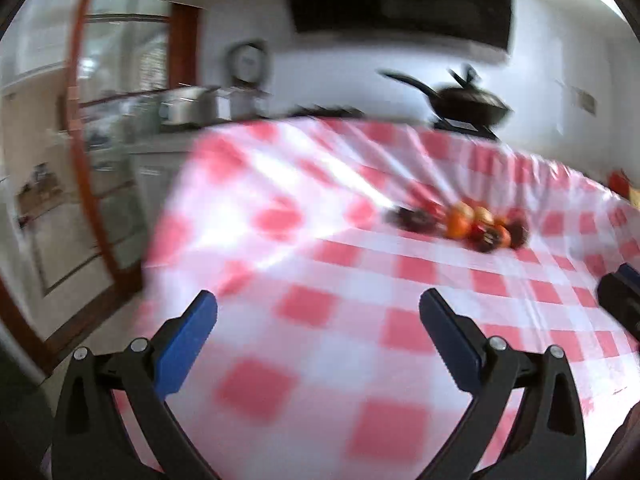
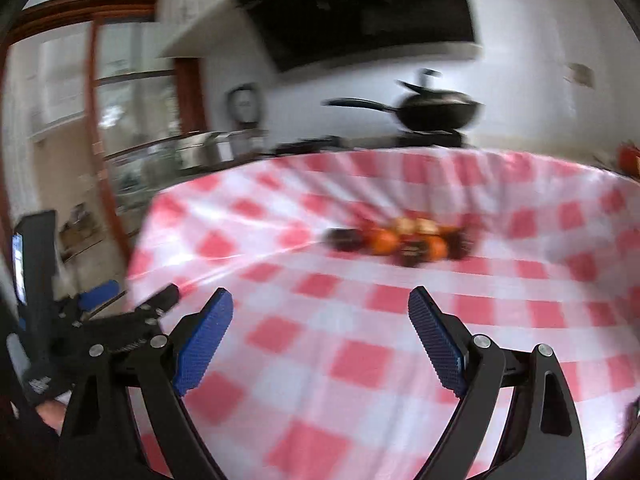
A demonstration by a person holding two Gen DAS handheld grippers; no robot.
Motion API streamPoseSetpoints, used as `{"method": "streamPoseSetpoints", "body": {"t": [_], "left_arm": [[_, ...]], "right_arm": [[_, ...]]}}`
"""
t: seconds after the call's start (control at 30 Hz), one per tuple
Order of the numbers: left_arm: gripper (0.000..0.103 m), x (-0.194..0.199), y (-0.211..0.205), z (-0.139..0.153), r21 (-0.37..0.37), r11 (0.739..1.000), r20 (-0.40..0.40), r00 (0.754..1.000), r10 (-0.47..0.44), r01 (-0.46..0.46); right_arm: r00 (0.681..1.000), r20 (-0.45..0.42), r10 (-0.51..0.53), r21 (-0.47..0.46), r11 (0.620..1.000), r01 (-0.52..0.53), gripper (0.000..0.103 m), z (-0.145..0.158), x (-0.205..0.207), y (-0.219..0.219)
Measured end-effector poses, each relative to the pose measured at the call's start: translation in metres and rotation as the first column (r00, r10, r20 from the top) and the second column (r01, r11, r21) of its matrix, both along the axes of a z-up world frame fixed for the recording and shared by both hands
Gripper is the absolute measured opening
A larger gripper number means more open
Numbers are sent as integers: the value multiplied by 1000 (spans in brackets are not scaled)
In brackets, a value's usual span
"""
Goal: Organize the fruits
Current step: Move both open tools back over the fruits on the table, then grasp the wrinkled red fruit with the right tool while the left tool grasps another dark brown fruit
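A cluster of fruits (image 1: 468,224) lies on the red-and-white checked tablecloth (image 1: 320,340), orange ones mixed with dark red ones; the views are blurred. The same fruits (image 2: 404,242) show in the right wrist view, far ahead of the fingers. My left gripper (image 1: 318,304) is open and empty above the near part of the table. My right gripper (image 2: 320,300) is open and empty, also well short of the fruits. The left gripper (image 2: 132,300) shows at the left edge of the right wrist view.
A black wok (image 2: 434,110) stands on a stove behind the table. Metal pots (image 1: 192,104) sit on a counter at the back left. The table's left edge (image 1: 160,240) drops off to the floor. A wood-framed glass door (image 1: 100,140) is at left.
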State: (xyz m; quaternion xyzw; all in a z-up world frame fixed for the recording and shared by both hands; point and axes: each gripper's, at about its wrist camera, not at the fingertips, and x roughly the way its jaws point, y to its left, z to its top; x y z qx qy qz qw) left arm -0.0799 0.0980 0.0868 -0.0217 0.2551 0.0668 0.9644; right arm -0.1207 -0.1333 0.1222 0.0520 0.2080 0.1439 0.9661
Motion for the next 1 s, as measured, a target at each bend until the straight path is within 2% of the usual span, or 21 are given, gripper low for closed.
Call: {"method": "streamPoseSetpoints", "body": {"t": [0.1,0.27,0.4,0.5,0.6,0.63,0.83,0.9,1.0], "left_arm": [[101,46,-24,-15,-39,998,-43,998,-50,48],[101,126,-57,-32,-162,984,-64,994,-86,74],[101,165,-62,-38,-257,965,-79,994,-75,52],[101,191,-60,-49,-359,933,-84,995,-54,20],[101,199,-51,-58,-441,897,-103,994,-46,-4],[101,198,-46,-59,-475,880,-86,995,-59,11],[101,195,-30,-66,-572,818,-58,992,-109,57],[101,196,-28,-67,-585,809,-62,991,-115,57],[101,197,-29,-68,-576,815,-75,989,-129,63]], "right_arm": [[994,-48,-94,31,995,95,87,-12,27,-38],[977,-113,-180,75,979,189,87,-33,43,-73],[962,-176,-208,101,969,228,87,-50,54,-85],[957,-192,-216,90,968,236,87,-56,58,-86],[954,-214,-211,97,967,235,87,-60,64,-86],[951,-227,-208,101,967,235,87,-63,66,-86],[933,-332,-141,90,980,180,87,-67,88,-75],[930,-338,-142,45,985,167,87,-65,103,-74],[918,-340,-203,-47,979,199,87,-71,133,-77]]}}
